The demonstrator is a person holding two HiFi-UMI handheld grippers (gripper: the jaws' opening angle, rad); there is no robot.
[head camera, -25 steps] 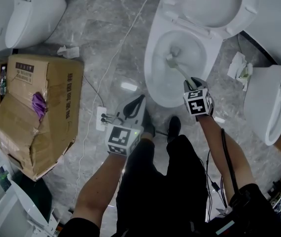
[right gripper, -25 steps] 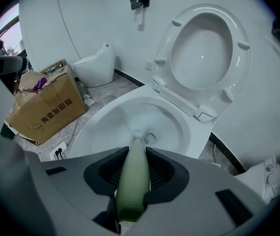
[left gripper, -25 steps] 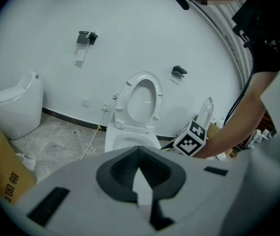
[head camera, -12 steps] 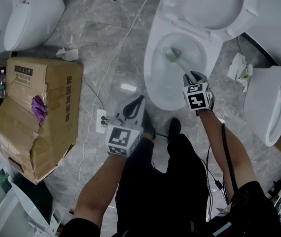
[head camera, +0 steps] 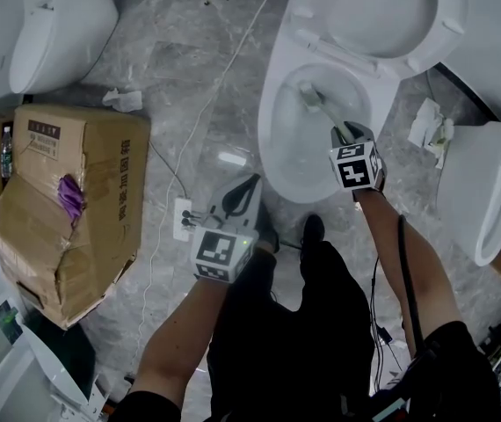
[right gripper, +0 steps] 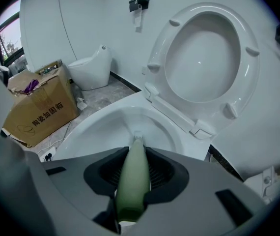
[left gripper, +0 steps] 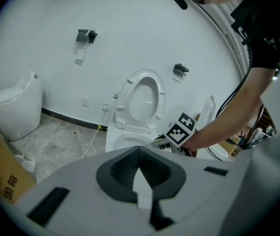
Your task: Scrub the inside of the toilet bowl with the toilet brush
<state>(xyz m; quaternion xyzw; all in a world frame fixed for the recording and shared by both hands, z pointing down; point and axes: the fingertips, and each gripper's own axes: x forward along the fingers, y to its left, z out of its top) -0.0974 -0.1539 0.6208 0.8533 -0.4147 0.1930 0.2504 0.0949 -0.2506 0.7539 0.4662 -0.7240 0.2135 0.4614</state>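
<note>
The white toilet bowl (head camera: 290,152) stands open with its seat and lid (head camera: 382,11) raised. My right gripper (head camera: 345,135) is shut on the pale green handle of the toilet brush (head camera: 325,111). The brush head (head camera: 308,91) rests on the inner wall near the back of the bowl. In the right gripper view the handle (right gripper: 130,178) runs between the jaws of my right gripper (right gripper: 132,154) down into the bowl (right gripper: 100,127). My left gripper (head camera: 249,183) hangs shut and empty above the floor, left of the bowl. The left gripper view shows my left gripper (left gripper: 140,151) pointing at the toilet (left gripper: 130,134).
A torn cardboard box (head camera: 66,192) sits at the left. Other white toilets stand at the upper left (head camera: 53,25) and the right (head camera: 488,192). A power strip (head camera: 183,214) with a white cable lies by my feet. Crumpled paper (head camera: 123,98) and wrapping (head camera: 431,121) litter the marble floor.
The right gripper has shifted a little up and right, and the brush head has slid toward the back of the bowl. The left gripper has barely moved.
</note>
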